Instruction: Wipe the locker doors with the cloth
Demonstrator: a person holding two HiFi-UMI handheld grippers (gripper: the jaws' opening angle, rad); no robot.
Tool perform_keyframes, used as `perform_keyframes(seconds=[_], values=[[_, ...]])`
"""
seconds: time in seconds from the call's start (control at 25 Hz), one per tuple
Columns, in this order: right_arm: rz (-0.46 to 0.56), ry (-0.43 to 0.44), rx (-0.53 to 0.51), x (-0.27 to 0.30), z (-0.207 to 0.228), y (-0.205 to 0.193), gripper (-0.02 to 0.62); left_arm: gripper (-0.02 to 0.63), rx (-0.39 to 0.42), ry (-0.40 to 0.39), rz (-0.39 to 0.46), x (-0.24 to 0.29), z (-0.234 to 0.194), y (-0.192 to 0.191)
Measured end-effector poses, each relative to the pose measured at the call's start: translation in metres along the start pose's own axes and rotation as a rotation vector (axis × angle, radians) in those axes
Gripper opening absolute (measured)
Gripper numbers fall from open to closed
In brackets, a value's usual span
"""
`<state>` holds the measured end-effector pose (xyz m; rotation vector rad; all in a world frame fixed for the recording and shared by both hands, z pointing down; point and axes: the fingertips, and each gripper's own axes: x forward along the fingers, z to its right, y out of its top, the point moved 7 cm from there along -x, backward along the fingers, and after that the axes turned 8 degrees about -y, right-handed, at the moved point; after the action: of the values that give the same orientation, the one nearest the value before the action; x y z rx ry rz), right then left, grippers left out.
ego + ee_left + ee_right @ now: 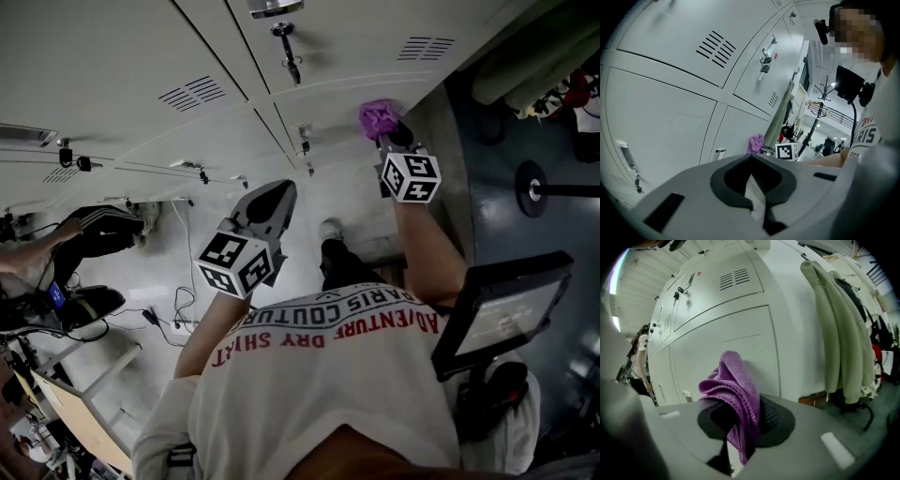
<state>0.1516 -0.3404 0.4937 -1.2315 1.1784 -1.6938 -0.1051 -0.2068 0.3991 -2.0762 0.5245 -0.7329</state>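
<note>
Nearest my head camera was the person's white shirt [328, 375] with red lettering, filling the lower frame. From it the bare left forearm [208, 330] ran forward and bent up to the left gripper [277, 193], which hung close to the body and well apart from the locker doors [122, 56], nose pointed toward them. In the left gripper view its jaws [757, 190] were closed together with nothing between them, only a thin pale slit showing. The right forearm [427, 246] was stretched further out, carrying the right gripper [388, 137] up to the lower locker door at the end of the row. That tool was clenched on the purple cloth [378, 116]; in the right gripper view the cloth [733, 394] stood bunched and folded above the jaws, its upper fold just before the plain door panel [726, 357], and I could not tell whether it touched. Keys [289, 56] hung in the lock of a door higher up. Pale coats [834, 333] hung beside the end locker. A tilted screen on a stand [499, 309] stood at the person's right, and another person [56, 251] was at the far left.
</note>
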Motion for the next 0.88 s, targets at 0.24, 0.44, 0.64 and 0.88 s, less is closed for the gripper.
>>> perform_keyframes(seconds=[0.24,0.44,0.64,0.88], values=[[0.002,-0.128,0.015,-0.007,0.051,0.001,0.077,0.002,-0.007,-0.007,-0.008,0.002,0.001,-0.003],[0.011,-0.15,0.017,-0.007,0.059,-0.001,0.075,0.002,-0.01,-0.001,-0.011,0.002,-0.001,-0.005],[0.006,-0.136,-0.013,-0.013,0.052,-0.001,0.075,0.002,-0.014,0.007,0.002,0.0,-0.002,-0.005],[-0.003,-0.014,-0.008,-0.031,0.014,-0.014,0.075,0.002,-0.027,0.019,0.019,-0.007,-0.003,-0.008]])
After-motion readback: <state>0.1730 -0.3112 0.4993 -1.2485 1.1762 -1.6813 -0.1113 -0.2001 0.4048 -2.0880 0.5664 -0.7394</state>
